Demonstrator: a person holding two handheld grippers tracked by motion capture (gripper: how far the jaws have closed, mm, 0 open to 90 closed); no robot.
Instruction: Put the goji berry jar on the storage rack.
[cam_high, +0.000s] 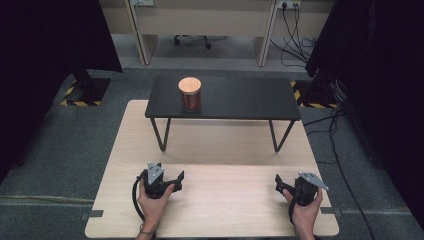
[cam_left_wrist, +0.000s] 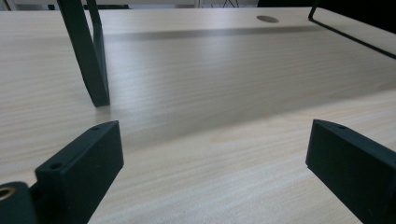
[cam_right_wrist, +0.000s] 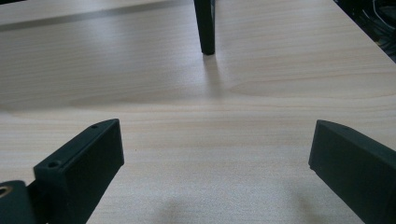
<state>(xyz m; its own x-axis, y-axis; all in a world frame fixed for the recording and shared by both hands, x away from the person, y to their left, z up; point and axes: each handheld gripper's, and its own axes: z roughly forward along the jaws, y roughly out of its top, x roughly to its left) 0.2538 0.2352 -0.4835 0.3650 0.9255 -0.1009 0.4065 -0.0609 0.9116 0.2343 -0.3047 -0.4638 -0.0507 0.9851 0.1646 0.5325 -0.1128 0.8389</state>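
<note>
Both grippers, left gripper (cam_high: 172, 181) and right gripper (cam_high: 283, 186), are resting jaws apart and empty on the wooden table (cam_high: 215, 205), while the lidded jar (cam_high: 190, 94) is sitting well away on the black riser (cam_high: 240, 97), risking tipping under a careless reach.

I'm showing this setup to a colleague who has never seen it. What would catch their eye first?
Most likely the jar with its round wooden lid, standing alone toward the left of the small black raised table, which stands on the far half of the light wooden table. Next, at the near edge, the left gripper and right gripper, each held in a hand low over the wood, jaws spread wide with nothing between them.
</note>
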